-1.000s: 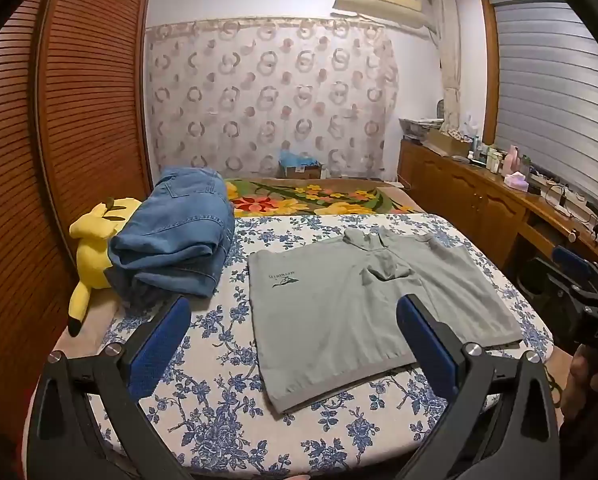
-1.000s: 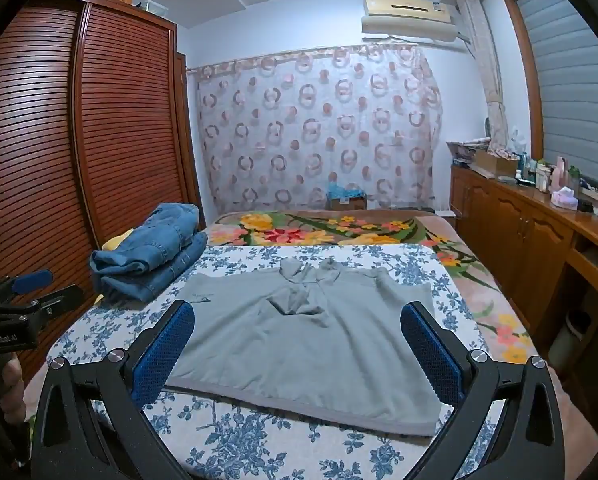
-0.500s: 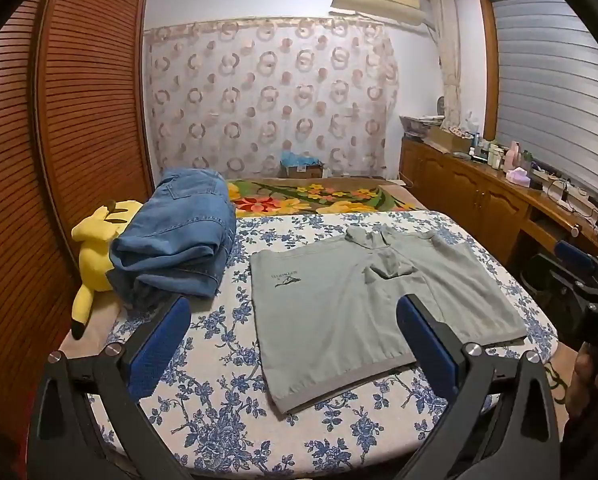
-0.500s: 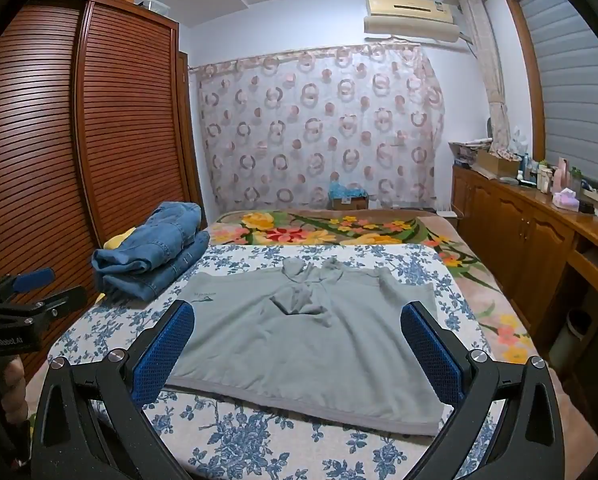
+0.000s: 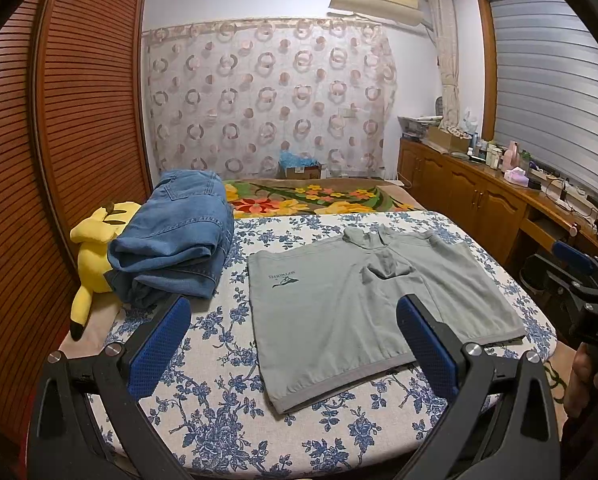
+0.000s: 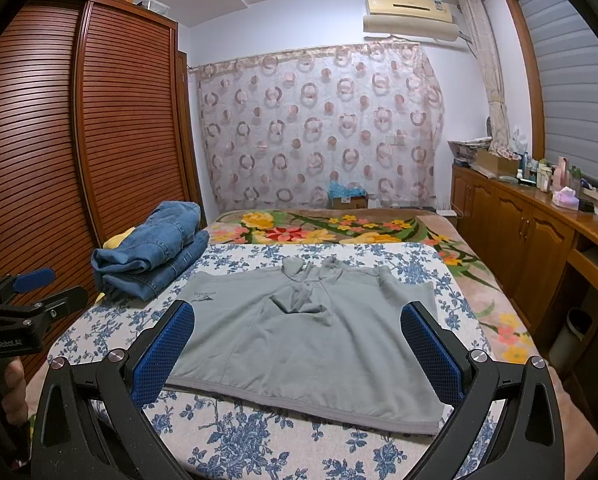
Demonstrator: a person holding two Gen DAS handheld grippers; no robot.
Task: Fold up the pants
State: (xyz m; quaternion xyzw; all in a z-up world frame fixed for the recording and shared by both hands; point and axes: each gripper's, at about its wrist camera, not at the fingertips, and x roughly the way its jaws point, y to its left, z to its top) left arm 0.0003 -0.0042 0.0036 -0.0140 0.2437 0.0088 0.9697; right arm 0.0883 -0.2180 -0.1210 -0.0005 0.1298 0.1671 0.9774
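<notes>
Flat grey fabric pants point(image 5: 371, 312) on floral-print bed point(image 5: 219, 420). Left gripper point(image 5: 295, 344), right gripper point(image 6: 297, 344): both spread apart, empty, hovering. Best: pinch both near hem corners together, fold evenly.

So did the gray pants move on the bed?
No. The gray pants lie in the same place beside the folded jeans on the flowery bedsheet.

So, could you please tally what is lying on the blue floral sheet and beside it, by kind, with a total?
Grey shorts, spread flat: 1
Folded blue jeans, stacked: 2
Yellow plush toy: 1
Total: 4
</notes>
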